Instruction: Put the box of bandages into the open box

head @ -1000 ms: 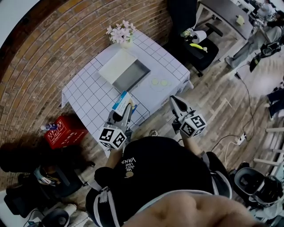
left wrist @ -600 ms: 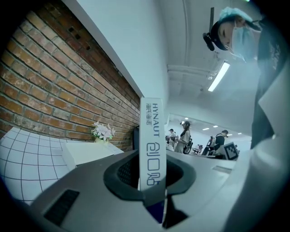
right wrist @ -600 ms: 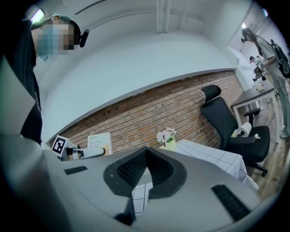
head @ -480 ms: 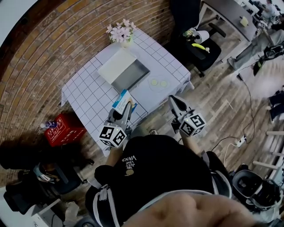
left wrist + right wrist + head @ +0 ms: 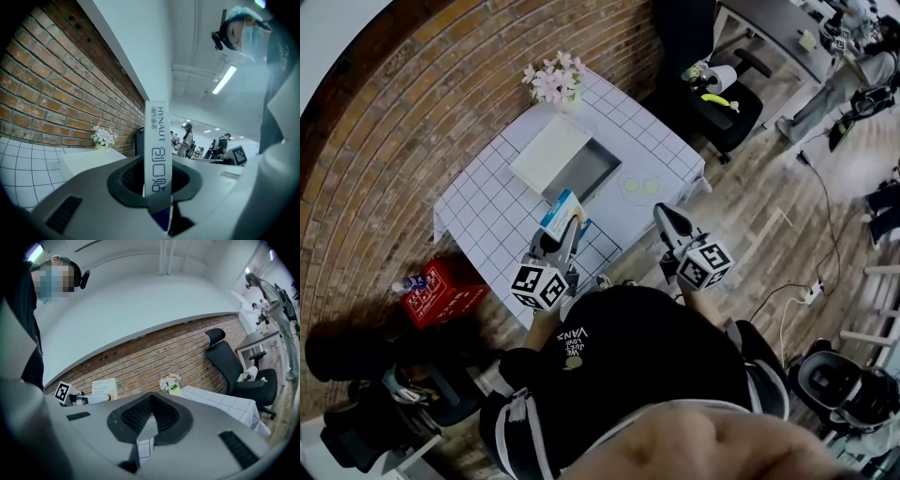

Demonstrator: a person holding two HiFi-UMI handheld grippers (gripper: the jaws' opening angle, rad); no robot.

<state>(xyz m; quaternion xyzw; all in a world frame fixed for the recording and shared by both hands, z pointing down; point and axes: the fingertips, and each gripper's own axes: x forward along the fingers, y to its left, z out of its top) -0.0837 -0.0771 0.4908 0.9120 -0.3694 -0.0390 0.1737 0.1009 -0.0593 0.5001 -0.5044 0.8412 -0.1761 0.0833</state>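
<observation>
The box of bandages [image 5: 562, 207] is up off the table, pinched on its flat sides between the jaws of the left gripper [image 5: 566, 226]. The jaws stand about halfway apart, pressed against the box. In the left gripper view its narrow white edge stands upright between them, with blue showing at the bottom. It hangs over the near edge of the table [image 5: 492, 211], which has a white cloth with a grid pattern, just short of the open box [image 5: 582, 172]. That box's grey inside is bare, and its white lid [image 5: 547, 147] lies back toward the brick wall. The right gripper [image 5: 668, 217] hovers off the table's near corner, jaws together with nothing in them. A small pot of pale flowers [image 5: 553, 79] sits at the far corner, and a red crate [image 5: 437, 292] stands on the wooden floor beside the table.
</observation>
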